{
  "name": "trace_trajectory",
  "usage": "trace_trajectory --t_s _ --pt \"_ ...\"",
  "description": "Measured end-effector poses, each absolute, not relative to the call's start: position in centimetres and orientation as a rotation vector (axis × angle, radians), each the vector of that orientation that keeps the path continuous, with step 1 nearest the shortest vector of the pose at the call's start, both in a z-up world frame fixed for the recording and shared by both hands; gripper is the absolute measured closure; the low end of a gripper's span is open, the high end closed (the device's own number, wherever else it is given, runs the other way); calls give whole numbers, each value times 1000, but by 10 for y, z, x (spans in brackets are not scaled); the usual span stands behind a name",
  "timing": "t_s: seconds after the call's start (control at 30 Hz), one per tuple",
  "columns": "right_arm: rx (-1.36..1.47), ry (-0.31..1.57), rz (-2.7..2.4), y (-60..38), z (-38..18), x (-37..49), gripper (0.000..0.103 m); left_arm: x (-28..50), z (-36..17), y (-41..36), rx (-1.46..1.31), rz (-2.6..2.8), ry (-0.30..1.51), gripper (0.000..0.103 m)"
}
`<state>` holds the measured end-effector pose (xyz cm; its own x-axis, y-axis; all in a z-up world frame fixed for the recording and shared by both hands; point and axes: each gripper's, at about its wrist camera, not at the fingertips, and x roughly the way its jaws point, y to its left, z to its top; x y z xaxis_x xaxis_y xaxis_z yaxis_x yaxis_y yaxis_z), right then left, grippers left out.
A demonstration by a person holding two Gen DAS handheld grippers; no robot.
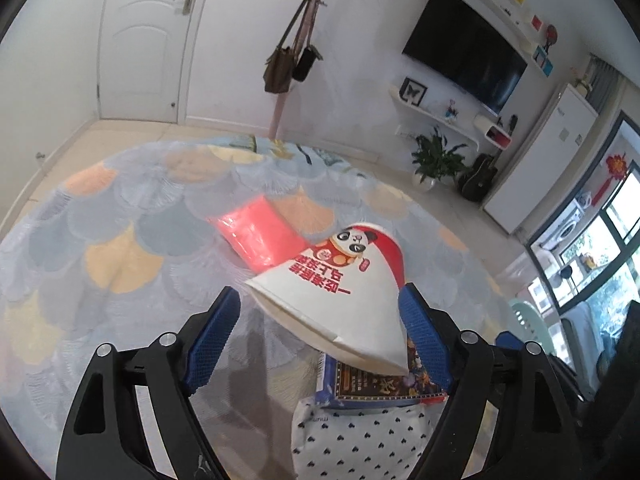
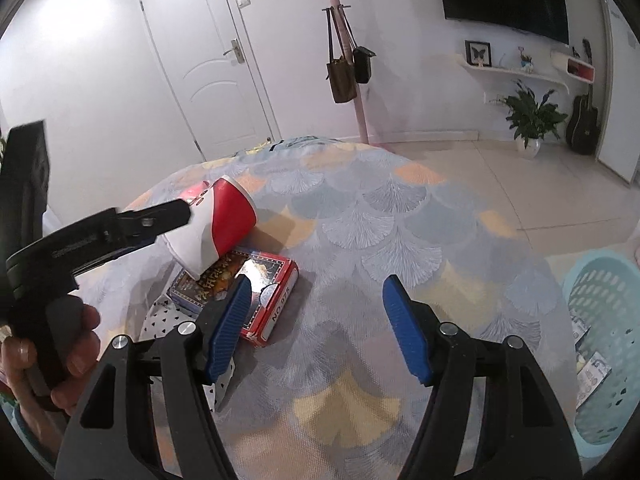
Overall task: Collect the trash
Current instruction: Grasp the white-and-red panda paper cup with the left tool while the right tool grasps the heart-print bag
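The paper cup (image 1: 340,280) sits at lower centre of the left wrist frame, tilted, its rim toward the camera and its red base away. The left gripper (image 1: 320,328) has its jaws spread wide; the right blue pad (image 1: 424,344) touches the cup wall, while the left pad stands apart from the rim. Whether the cup is firmly gripped cannot be told. In the right wrist frame the cup (image 2: 216,224) appears at centre left, raised above the box (image 2: 240,288), with one black finger of the left gripper against its side.

The box lies flat on the patterned bed cover (image 2: 380,220), directly below the cup. A dotted white packet (image 1: 360,440) lies partly under the box at the bottom of the left wrist frame. A pink-red packet (image 1: 256,236) lies on the cover beyond the cup.

The right gripper (image 2: 316,320) hangs over bare cover at lower centre of its frame, jaws released and empty. Its left pad overlaps the box edge in view.

A pale blue basket (image 2: 600,320) stands on the floor at the right edge.
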<state>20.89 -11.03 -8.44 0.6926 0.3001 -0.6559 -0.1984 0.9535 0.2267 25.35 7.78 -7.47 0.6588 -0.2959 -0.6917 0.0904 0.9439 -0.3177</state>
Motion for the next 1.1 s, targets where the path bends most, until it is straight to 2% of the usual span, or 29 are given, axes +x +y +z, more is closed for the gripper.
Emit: trace_trajectory --t_s 0.3,0.47,0.5,0.53,0.57,0.6,0.63,0.9,1.1 --pt "149 767 300 -111 -86 209 39 262 -85 70 -308 -239 854 24" --pt "143 767 314 -108 -86 204 39 259 -85 66 -309 -261 842 34" --pt "138 766 319 -107 -86 203 39 257 -84 65 -306 -268 840 41" --pt "134 766 324 -105 -86 204 39 255 -82 64 -309 -292 834 55" --pt "129 765 333 -104 -85 203 39 254 -81 63 -312 -311 832 57" --pt "124 763 343 -102 -85 201 39 252 -79 62 -304 -313 829 71" --pt "118 761 346 -102 -85 200 39 251 -78 60 -290 -316 828 79" --pt "92 774 383 -96 -85 192 39 238 -72 64 -263 -267 796 80" --pt "-17 846 501 -68 -90 175 39 201 -49 99 -254 -203 728 80"
